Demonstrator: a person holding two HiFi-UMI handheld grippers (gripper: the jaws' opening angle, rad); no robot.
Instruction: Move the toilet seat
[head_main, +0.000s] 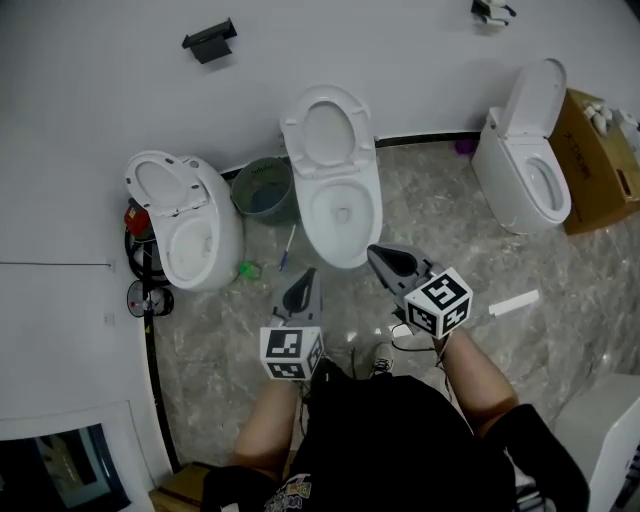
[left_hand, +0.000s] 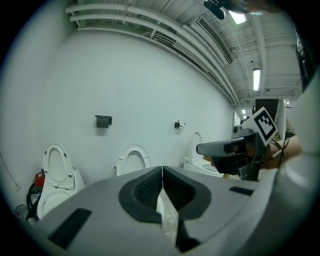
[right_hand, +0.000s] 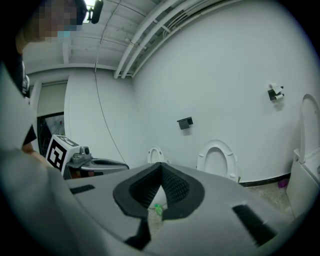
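Three white toilets stand along the wall. The middle toilet (head_main: 340, 205) has its seat (head_main: 327, 130) raised against the wall; that seat (left_hand: 134, 160) also shows ahead in the left gripper view and, in the right gripper view, the seat (right_hand: 216, 157) is right of the jaws. My left gripper (head_main: 303, 282) hovers over the floor just in front of the bowl, shut and empty. Beside it my right gripper (head_main: 380, 257) is near the bowl's front right, also shut with nothing in it. In their own views the left gripper (left_hand: 162, 172) and right gripper (right_hand: 161, 170) show jaws closed together.
A left toilet (head_main: 190, 225) and a right toilet (head_main: 520, 170) both have raised seats. A green bin (head_main: 263, 187) sits between left and middle toilets. A blue-handled stick (head_main: 288, 248), a green item (head_main: 248, 269) and a white piece (head_main: 513, 303) lie on the floor. A cardboard box (head_main: 600, 160) stands far right.
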